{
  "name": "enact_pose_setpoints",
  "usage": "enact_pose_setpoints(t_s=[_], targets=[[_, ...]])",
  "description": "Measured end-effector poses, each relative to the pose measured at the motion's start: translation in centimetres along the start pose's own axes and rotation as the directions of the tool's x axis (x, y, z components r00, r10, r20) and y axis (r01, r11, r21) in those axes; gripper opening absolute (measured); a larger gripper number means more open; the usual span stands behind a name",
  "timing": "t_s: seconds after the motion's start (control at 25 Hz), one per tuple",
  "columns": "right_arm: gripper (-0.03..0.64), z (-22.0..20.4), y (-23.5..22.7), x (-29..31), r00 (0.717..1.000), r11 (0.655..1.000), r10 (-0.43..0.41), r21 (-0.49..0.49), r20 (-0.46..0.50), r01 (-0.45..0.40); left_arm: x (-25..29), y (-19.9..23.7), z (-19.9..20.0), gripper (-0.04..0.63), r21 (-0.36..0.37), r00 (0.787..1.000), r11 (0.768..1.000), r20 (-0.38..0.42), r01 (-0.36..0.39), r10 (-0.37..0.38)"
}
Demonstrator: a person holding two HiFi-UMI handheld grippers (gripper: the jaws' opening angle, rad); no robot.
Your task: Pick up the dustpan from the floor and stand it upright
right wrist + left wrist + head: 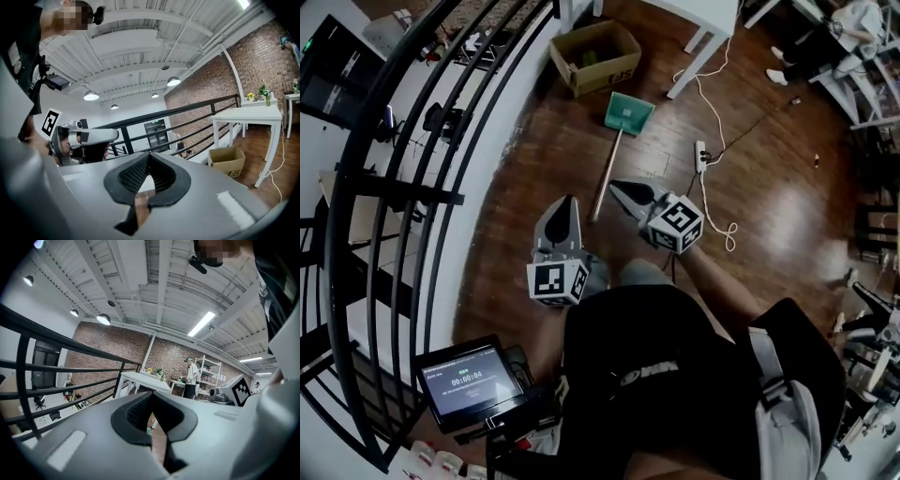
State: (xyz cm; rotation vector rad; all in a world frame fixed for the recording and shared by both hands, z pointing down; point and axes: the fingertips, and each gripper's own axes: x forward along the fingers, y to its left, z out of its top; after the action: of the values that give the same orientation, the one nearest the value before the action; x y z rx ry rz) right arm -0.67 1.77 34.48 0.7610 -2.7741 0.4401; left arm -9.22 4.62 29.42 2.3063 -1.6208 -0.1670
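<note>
The wood floor [534,159] fills most of the head view. A black railing [403,159] curves down the left side of the frame. A person's dark-clothed body takes the lower centre. A white table [705,33] stands at the top, right of centre, and an open cardboard box [595,58] sits just left of it.

The dustpan [628,112] lies flat on the floor in the upper middle, below the box. Its green pan is toward the box and table leg, and its wooden handle [606,176] runs down-left. In the picture the lower end of the handle comes between the two grippers; neither one grasps it.

The left gripper [566,208] is at centre, slightly left. In the left gripper view its jaws are clenched tip to tip w/ nothing between them. The right gripper [621,190] is just right of the handle end, also clenched and empty, per the right gripper view.

A small screen [473,380] sits at lower left. A white power strip [701,156] w/ cable lies right of the handle.
</note>
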Motion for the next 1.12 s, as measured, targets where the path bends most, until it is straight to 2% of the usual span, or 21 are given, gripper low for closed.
enact_pose_setpoints(t_s=[0.12,0.28,0.36,0.48,0.56,0.64,0.72,0.84,0.88,0.92,0.96,1.08,1.12], targets=[[0.003,-0.1,-0.9,0.1,1.000,1.000,-0.018,0.001,-0.024,0.018,1.0,0.5,0.0,0.020,-0.008,1.000,1.000,-0.007,0.018,-0.018],[0.003,-2.2,-2.8,1.2,0.995,1.000,-0.009,0.026,-0.098,0.012,3.1,2.4,-2.3,0.020,-0.038,0.997,0.999,-0.078,0.008,-0.011],[0.003,-3.3,-4.2,1.6,0.989,1.000,0.008,0.004,-0.146,-0.007,4.3,3.2,-3.4,0.020,-0.036,0.994,0.999,-0.106,0.000,-0.004],[0.003,-4.7,-4.6,2.8,0.967,0.986,0.059,-0.134,-0.247,-0.094,4.4,4.8,-4.4,0.020,-0.025,0.992,0.999,-0.126,-0.022,0.018],[0.003,-6.1,-4.7,3.8,0.933,0.948,0.102,-0.252,-0.345,-0.196,4.3,6.0,-5.1,0.020,-0.026,0.988,0.999,-0.147,-0.047,0.043],[0.003,-8.8,-6.1,4.9,0.883,0.897,0.153,-0.313,-0.444,-0.313,5.0,7.2,-6.7,0.020,-0.032,0.982,0.996,-0.174,-0.081,0.074],[0.005,-13.4,-8.6,6.2,0.820,0.848,0.206,-0.321,-0.534,-0.422,6.2,8.6,-9.8,0.020,-0.034,0.971,0.992,-0.214,-0.120,0.110],[0.006,-21.8,-11.7,7.6,0.694,0.769,0.259,-0.291,-0.672,-0.569,7.4,10.5,-14.8,0.020,-0.048,0.950,0.985,-0.274,-0.166,0.146],[0.031,-24.5,-12.4,7.9,0.644,0.744,0.273,-0.268,-0.715,-0.613,7.7,11.1,-16.2,0.020,-0.055,0.945,0.983,-0.288,-0.177,0.154],[0.104,-27.2,-13.0,8.2,0.593,0.721,0.286,-0.239,-0.753,-0.650,8.0,11.6,-17.5,0.020,-0.059,0.940,0.980,-0.301,-0.188,0.162],[0.128,-29.9,-13.7,8.5,0.547,0.701,0.294,-0.213,-0.784,-0.681,8.2,12.2,-18.9,0.020,-0.061,0.935,0.978,-0.312,-0.200,0.172],[0.127,-38.1,-16.3,9.7,0.447,0.636,0.267,-0.192,-0.854,-0.747,8.9,13.7,-23.7,0.020,-0.064,0.917,0.971,-0.349,-0.229,0.193],[0.135,-40.9,-17.2,9.9,0.409,0.600,0.252,-0.190,-0.877,-0.777,8.9,14.1,-25.4,0.020,-0.069,0.910,0.968,-0.363,-0.240,0.199]])
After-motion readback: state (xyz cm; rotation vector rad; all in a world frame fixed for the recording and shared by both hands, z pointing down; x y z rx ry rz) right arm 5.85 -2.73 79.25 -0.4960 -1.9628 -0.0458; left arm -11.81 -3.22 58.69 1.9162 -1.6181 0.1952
